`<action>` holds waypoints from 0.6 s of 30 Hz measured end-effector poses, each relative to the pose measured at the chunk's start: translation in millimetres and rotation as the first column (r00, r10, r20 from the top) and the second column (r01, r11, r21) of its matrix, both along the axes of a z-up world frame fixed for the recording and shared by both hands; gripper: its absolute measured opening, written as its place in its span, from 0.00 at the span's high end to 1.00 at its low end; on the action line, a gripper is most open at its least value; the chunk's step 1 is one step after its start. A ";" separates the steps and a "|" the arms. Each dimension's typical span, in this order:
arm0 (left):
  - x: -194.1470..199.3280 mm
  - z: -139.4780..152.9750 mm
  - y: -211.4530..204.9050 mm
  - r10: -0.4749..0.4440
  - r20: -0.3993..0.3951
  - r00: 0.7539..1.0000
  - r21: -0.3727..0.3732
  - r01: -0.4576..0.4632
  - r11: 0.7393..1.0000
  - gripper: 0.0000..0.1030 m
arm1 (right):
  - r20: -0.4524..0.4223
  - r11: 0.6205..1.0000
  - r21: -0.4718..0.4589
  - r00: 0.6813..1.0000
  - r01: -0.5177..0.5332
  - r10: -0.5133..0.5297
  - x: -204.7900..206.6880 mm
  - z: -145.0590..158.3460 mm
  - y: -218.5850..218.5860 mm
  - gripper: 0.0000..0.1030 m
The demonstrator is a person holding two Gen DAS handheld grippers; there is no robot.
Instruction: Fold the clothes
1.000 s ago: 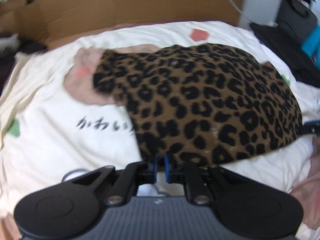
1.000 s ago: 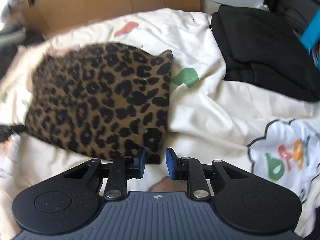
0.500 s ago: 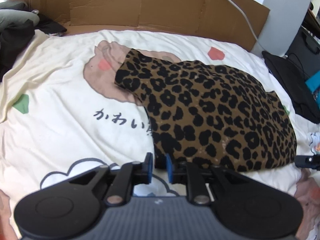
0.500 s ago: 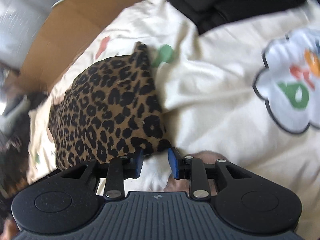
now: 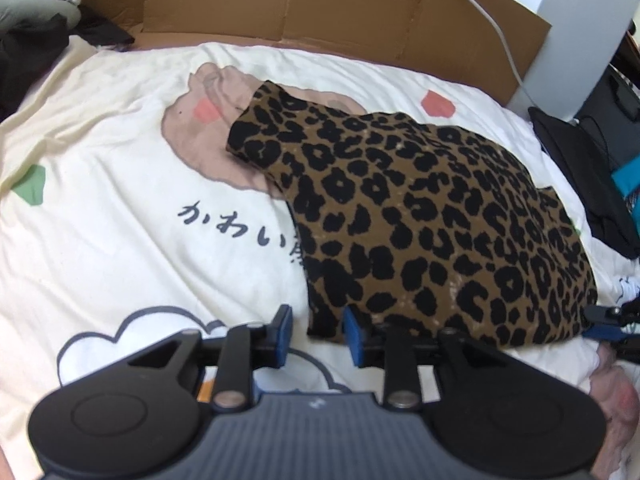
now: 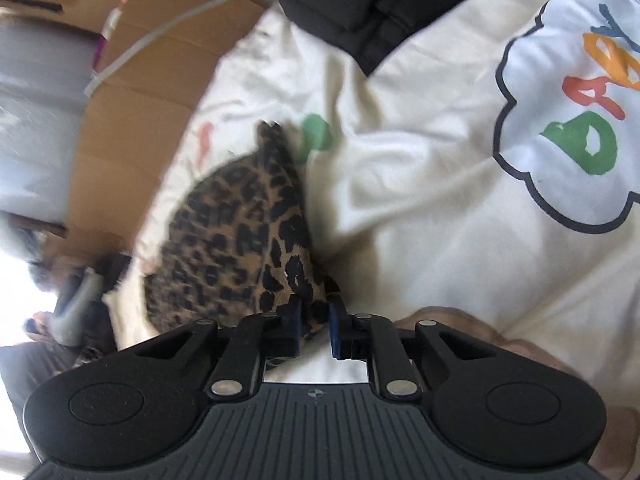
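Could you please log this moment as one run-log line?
left gripper: opening, empty | right gripper: closing on leopard-print garment corner | bedsheet

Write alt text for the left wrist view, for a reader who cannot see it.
A folded leopard-print garment lies on a cream cartoon-print bedsheet, its near corner between the opening jaws of the left hand-held gripper. The right hand-held gripper reaches the garment's right edge, and a cardboard sheet stands behind the bed.

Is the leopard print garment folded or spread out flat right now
Partly folded. The leopard print garment lies doubled into a compact bundle on the cream blanket, one narrow end sticking out. What kind of garment it is, I cannot tell.
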State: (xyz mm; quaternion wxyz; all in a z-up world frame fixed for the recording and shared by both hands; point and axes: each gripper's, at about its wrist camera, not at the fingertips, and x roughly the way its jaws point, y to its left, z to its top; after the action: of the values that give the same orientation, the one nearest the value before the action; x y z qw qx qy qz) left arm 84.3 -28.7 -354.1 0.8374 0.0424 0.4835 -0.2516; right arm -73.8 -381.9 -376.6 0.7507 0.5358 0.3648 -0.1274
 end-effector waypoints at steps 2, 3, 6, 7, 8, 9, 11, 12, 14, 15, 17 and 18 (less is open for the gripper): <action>-0.6 0.4 1.5 -0.006 0.004 1.000 -0.008 0.006 1.000 0.69 | 0.020 1.000 0.022 1.000 0.006 -0.007 -2.0 -1.4 0.5 0.84; -0.4 0.1 2.9 -0.005 0.000 1.000 -0.019 0.005 1.000 0.68 | 0.029 0.999 0.032 1.000 0.009 -0.010 -3.0 -2.0 0.8 0.83; -0.3 -2.2 6.2 0.010 -0.015 1.000 -0.046 -0.010 0.999 0.65 | 0.025 0.996 0.085 0.999 0.021 -0.024 -0.9 -19.7 0.4 0.72; -0.5 -2.5 6.6 0.012 -0.016 1.000 -0.053 -0.013 0.999 0.65 | 0.031 0.994 0.106 0.999 0.028 -0.032 -0.4 -23.7 1.0 0.66; -0.8 -2.1 7.3 0.016 -0.015 1.000 -0.061 -0.017 0.998 0.65 | 0.038 0.991 0.126 0.999 0.035 -0.040 0.0 -27.6 1.5 0.65; -0.7 -1.5 8.3 0.018 -0.015 1.000 -0.074 -0.019 0.997 0.65 | 0.050 0.990 0.137 0.998 0.032 -0.039 1.9 -29.5 2.7 0.65; 0.3 -1.0 9.7 0.017 -0.021 1.000 -0.097 -0.019 0.995 0.65 | 0.070 0.988 0.152 0.997 0.027 -0.038 6.5 -32.6 4.4 0.64; 1.0 -1.6 9.9 0.015 -0.025 1.000 -0.103 -0.017 0.995 0.65 | 0.073 0.988 0.155 0.997 0.029 -0.040 7.8 -33.5 4.2 0.65; 2.4 -3.6 10.1 0.013 -0.035 0.999 -0.113 -0.017 0.993 0.65 | 0.084 0.987 0.158 0.996 0.029 -0.043 10.3 -33.7 3.6 0.66; 3.0 -5.5 10.1 0.014 -0.041 0.999 -0.115 -0.019 0.993 0.65 | 0.094 0.989 0.149 0.995 0.023 -0.038 10.2 -30.5 3.3 0.76; 3.7 -8.0 10.6 0.019 -0.048 0.999 -0.120 -0.025 0.992 0.65 | 0.121 0.990 0.143 0.992 0.015 -0.033 8.3 -24.2 2.1 0.85; 4.2 -8.3 11.0 0.019 -0.051 0.999 -0.123 -0.026 0.992 0.65 | 0.128 0.988 0.151 0.991 0.019 -0.039 6.9 -23.1 1.8 0.85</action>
State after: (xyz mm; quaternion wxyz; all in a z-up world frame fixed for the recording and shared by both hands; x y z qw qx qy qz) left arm 88.5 -17.6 -362.4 0.8289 -0.0214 0.4880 -0.2727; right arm -66.9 -380.1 -399.7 0.7289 0.6029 0.3155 -0.0751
